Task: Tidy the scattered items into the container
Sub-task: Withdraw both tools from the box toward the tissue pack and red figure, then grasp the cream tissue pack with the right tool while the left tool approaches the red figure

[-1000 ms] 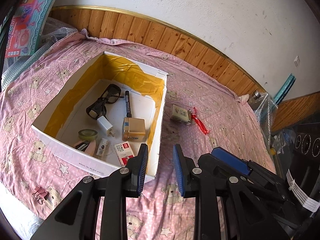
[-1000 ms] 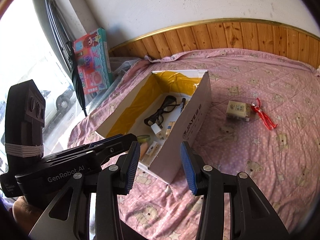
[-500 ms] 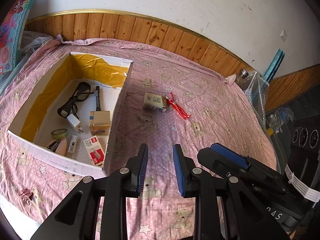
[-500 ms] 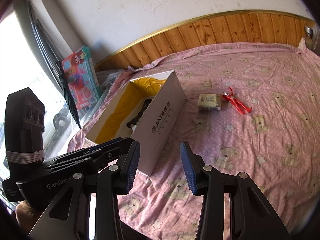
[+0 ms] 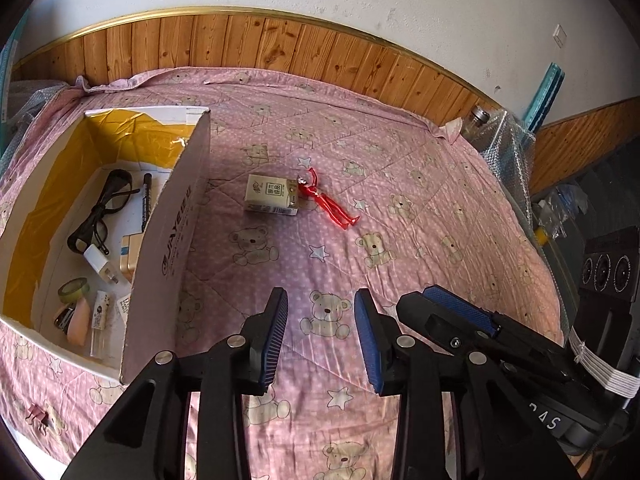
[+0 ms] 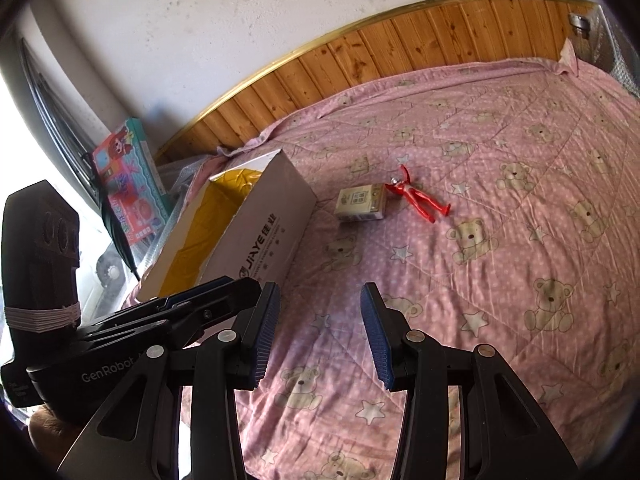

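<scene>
Here, by label:
Container: white cardboard box point(image 5: 160, 248) with yellow lining, sitting open-topped on the pink bear-print quilt point(image 5: 420, 208), lettering showing on its long side wall.
Inside the box: black glasses point(image 5: 100, 212), a black marker point(image 5: 145, 200), a white charger plug point(image 5: 98, 260), a gold-coloured case point(image 5: 130, 258) partly hiding behind the box wall, a roll of tape point(image 5: 74, 289) and some small packets, all lying on the box floor.
Small carton: cream-coloured carton point(image 5: 272, 195) lying flat on the quilt, outside the box and just beyond its long side wall.
Red figure: red toy figure point(image 5: 326, 200) lying on the quilt on the far side of the carton from the box, its upper end touching or nearly touching the carton.
Binder clip: pink binder clip point(image 5: 37, 417) resting on the quilt near the box's near corner, outside it.
Left gripper: left gripper point(image 5: 320, 334) hovering over the quilt beside the box's near end, blue-padded fingers point(image 5: 274, 334) spreading apart, gripping nothing.
Right gripper: right gripper point(image 6: 318, 334) hanging over the quilt just past the box's near end, fingers point(image 6: 376, 338) standing wide apart, carrying nothing.
Toy package: colourful toy package point(image 6: 126, 196) leaning behind the box, on the window side.
</scene>
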`<state>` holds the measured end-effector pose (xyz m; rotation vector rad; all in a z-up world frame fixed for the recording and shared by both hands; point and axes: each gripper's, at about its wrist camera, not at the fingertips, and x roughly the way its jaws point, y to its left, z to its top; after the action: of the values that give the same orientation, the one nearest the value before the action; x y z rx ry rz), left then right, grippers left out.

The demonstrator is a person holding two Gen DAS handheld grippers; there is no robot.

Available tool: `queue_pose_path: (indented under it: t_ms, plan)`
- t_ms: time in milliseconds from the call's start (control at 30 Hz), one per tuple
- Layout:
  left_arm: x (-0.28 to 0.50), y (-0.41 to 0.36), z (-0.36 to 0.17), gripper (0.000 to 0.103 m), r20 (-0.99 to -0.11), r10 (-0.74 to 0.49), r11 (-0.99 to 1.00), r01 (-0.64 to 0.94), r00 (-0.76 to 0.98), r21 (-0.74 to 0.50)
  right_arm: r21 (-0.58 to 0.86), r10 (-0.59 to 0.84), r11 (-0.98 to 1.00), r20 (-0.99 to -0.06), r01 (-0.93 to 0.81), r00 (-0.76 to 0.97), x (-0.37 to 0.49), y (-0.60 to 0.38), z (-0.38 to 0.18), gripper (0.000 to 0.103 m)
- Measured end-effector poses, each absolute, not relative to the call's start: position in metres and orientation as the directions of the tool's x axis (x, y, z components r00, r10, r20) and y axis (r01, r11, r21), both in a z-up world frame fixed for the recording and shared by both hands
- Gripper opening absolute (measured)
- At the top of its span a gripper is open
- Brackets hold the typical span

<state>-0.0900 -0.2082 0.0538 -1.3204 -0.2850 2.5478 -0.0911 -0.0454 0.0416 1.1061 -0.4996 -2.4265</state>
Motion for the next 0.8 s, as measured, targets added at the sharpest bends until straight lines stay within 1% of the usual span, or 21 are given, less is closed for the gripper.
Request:
queue_pose_path:
  t_ms: [200, 333, 667, 800]
  plan:
    - [-0.115, -0.191, 0.044, 0.038, -0.791, 0.305, -0.952, -0.142, -0.530, -0.271, 0.471, -0.491, -0.858, -0.637, 0.204, -0.594, -0.111, -0.027, 0.034, 0.046]
    - [-0.132, -0.181, 0.037, 0.045, -0.805, 0.295, -0.955, -0.141, -0.515, -0.260, 0.456, -0.473, -0.869, -0.654, 0.192, -0.590, -0.126, -0.017, 0.029, 0.046]
    - [-0.176, -0.168, 0.013, 0.047, -0.835, 0.286, -0.958, -0.118, -0.471, -0.261, 0.431, -0.454, -0.884, -0.695, 0.184, -0.557, -0.168, -0.006, 0.011, 0.046]
    - [-0.197, -0.172, 0.002, 0.050, -0.841, 0.285, -0.957, -0.085, -0.460, -0.278, 0.413, -0.449, -0.889, -0.710, 0.196, -0.543, -0.190, -0.007, 0.005, 0.046]
